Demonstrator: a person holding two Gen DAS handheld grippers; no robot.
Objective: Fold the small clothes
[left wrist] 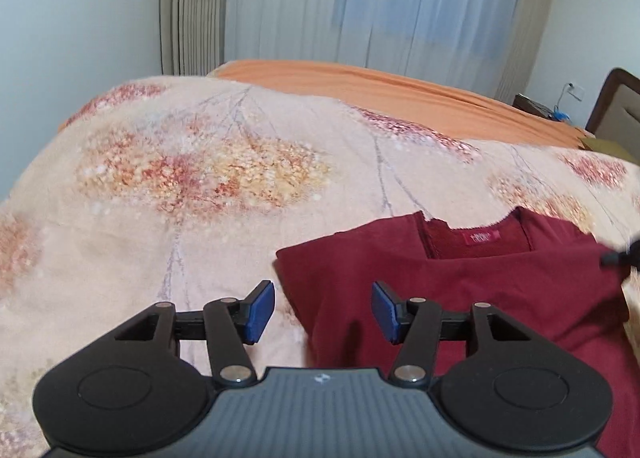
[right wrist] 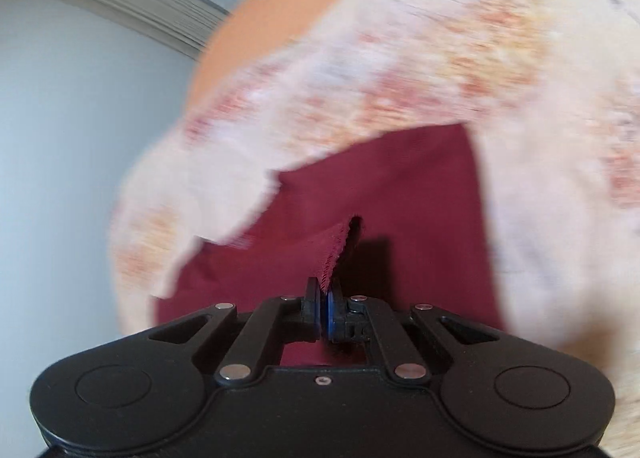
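A dark red top (left wrist: 460,290) lies flat on the flowered bedspread (left wrist: 200,178), its neckline and red label toward the far side. My left gripper (left wrist: 323,312) hovers over the garment's left edge, its blue pads (left wrist: 260,312) apart with nothing pressed between them. In the right wrist view the same red top (right wrist: 380,186) spreads below, blurred by motion. My right gripper (right wrist: 323,298) is shut on a raised edge of the red cloth (right wrist: 334,250), which stands up from between the pads. A dark tip of the right gripper shows at the left wrist view's right edge (left wrist: 618,256).
An orange sheet (left wrist: 380,90) covers the bed beyond the bedspread. Curtains (left wrist: 360,6) hang behind it. A headboard (left wrist: 616,106) and a bedside stand with a wall socket are at the far right. A pale wall (right wrist: 72,178) fills the left of the right wrist view.
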